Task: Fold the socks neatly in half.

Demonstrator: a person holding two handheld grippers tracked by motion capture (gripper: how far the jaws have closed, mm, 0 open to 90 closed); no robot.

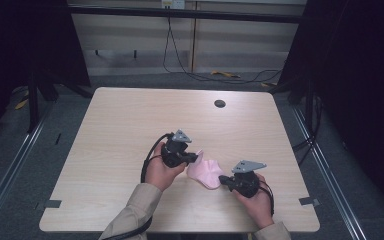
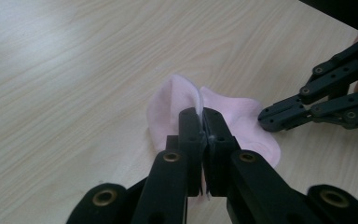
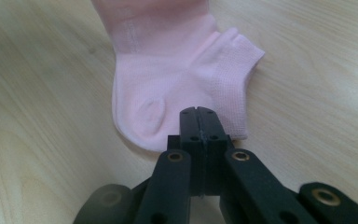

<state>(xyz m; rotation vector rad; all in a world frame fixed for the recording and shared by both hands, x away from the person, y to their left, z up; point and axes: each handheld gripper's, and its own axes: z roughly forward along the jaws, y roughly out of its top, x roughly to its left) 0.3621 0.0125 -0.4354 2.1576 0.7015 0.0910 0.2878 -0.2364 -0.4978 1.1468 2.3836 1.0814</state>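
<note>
Your left hand holds the left hand-held gripper near the middle of the desk, pointing toward your right side. Its jaws are pinched tight on one edge of the pink sock, and that edge stands up a little between them. Your right hand holds the right hand-held gripper pointing back toward your left. Its jaws are squeezed together at the other edge of the sock; you cannot tell if any cloth is caught between them. The sock lies between the two grippers, mostly flat on the desk. A small dark round hole sits far back on the desk, well apart from your hands. Black cables lie on the floor behind the desk.
</note>
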